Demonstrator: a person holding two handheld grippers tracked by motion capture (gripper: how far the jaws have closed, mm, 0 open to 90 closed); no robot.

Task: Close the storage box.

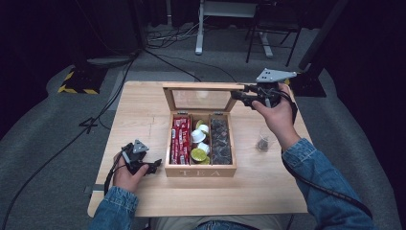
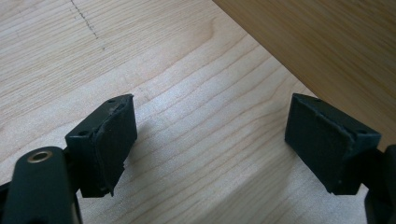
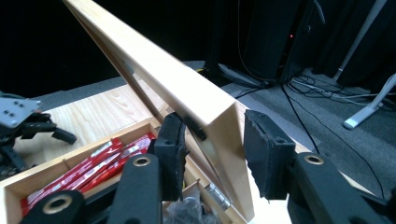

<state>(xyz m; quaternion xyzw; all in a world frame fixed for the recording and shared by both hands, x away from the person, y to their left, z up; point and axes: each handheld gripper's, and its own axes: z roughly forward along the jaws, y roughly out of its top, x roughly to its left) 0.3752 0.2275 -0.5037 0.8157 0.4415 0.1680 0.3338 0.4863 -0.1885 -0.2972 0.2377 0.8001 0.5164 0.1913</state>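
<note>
- Dark floor with trailing cables and stand legs is seen behind a light wooden table (image 1: pixel 143 115), on which a wooden tea box (image 1: pixel 200 170) marked "TEA" is placed near the middle.
- Three compartments are shown inside the tea box: red packets (image 1: pixel 180 136) in the one farthest from the right gripper, round capsules (image 1: pixel 199 140) in the middle one, and dark sachets (image 1: pixel 220 139) in the one nearest the right gripper.
- At the far side of the tea box its glass-paned lid (image 1: pixel 200 98) is stood up, tilted.
- The lid's upper corner is straddled by the right gripper (image 1: pixel 246 96); in the right gripper view the lid's wooden frame (image 3: pixel 187 93) is set between the two pads, one pad (image 3: pixel 170 154) lying against it and a slight gap seen at the other, so a firm grip cannot be told.
- Beside the tea box, on the red-packet side, the left gripper (image 1: pixel 154 166) is held low over the table with its jaws spread wide and nothing between them (image 2: pixel 210 144).
- A small clear bag (image 1: pixel 262 142) of dark pieces is laid on the table beside the tea box, on the dark-sachet side.
</note>
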